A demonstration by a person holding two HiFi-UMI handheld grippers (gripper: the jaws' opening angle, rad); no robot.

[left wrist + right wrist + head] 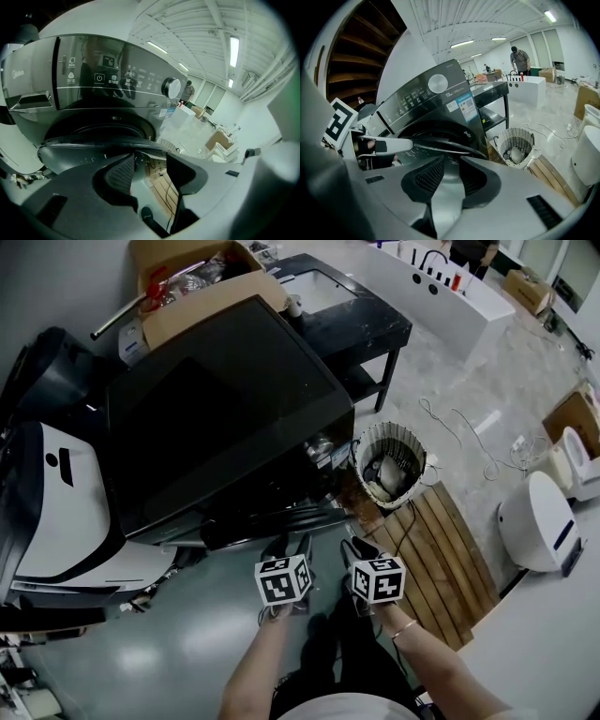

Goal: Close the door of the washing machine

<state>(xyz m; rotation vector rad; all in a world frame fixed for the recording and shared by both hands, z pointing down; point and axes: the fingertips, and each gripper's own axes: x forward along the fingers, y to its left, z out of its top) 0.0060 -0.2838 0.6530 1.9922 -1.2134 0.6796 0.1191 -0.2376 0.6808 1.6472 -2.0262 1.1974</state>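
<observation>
Hovering near open door (pixel 272 519): left tool (pixel 292 546), right tool (pixel 359 549) both parted, empty. Door judged stiff, heavy; push rim.

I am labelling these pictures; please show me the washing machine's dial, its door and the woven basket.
dial (pixel 438 83), right gripper view, its round face.
door (pixel 446 146), right gripper view, its dark edge.
woven basket (pixel 392 428), head view, its far rim.
</observation>
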